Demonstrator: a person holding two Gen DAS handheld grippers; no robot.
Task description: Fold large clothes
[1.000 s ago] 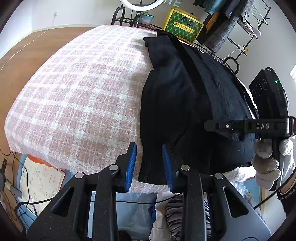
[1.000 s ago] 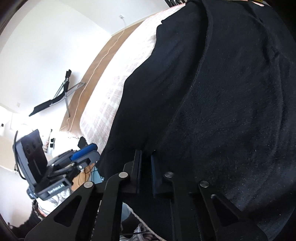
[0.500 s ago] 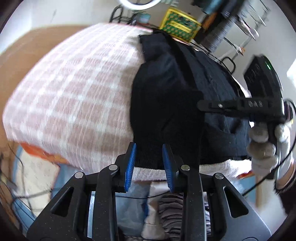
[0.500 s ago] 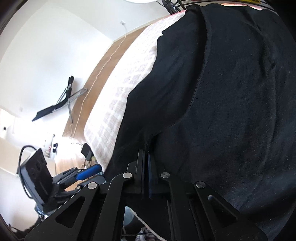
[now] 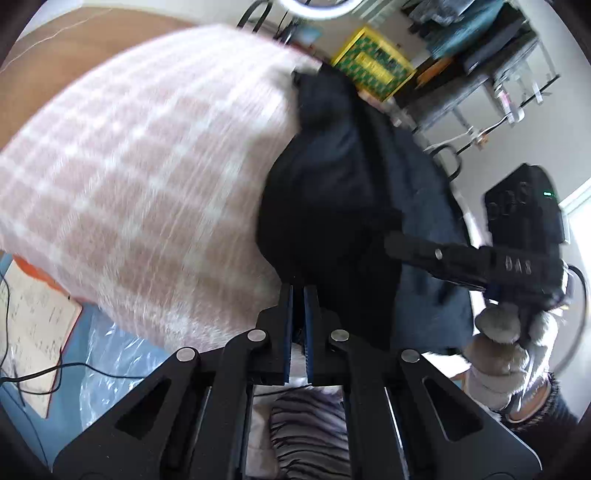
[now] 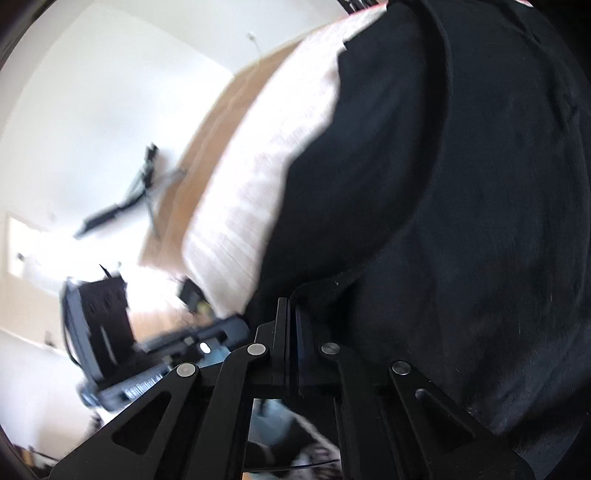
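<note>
A large black garment (image 5: 332, 206) lies along the right side of a bed with a pink and white checked cover (image 5: 129, 166). My left gripper (image 5: 298, 290) is at the garment's near hem, at the bed's edge. Its jaws are closing, and the blue pads pinch the black fabric. To the right, the right gripper (image 5: 397, 245) points into the same garment, held by a gloved hand (image 5: 506, 350). In the right wrist view the right gripper (image 6: 290, 301) is shut on a fold of the garment (image 6: 461, 184). The left gripper (image 6: 221, 328) shows there as a blur.
Beyond the bed stand a yellow and green box (image 5: 373, 68), a ring light (image 5: 310, 5) and a rack (image 5: 498, 55) with clothes. Below the bed's near edge lie papers (image 5: 33, 314), a plastic bag (image 5: 110, 350), cables and a striped cloth (image 5: 310, 424).
The left gripper's jaws were open around the hem and have closed on it. The left view has rolled and blurred. The right gripper stays shut on the garment.
</note>
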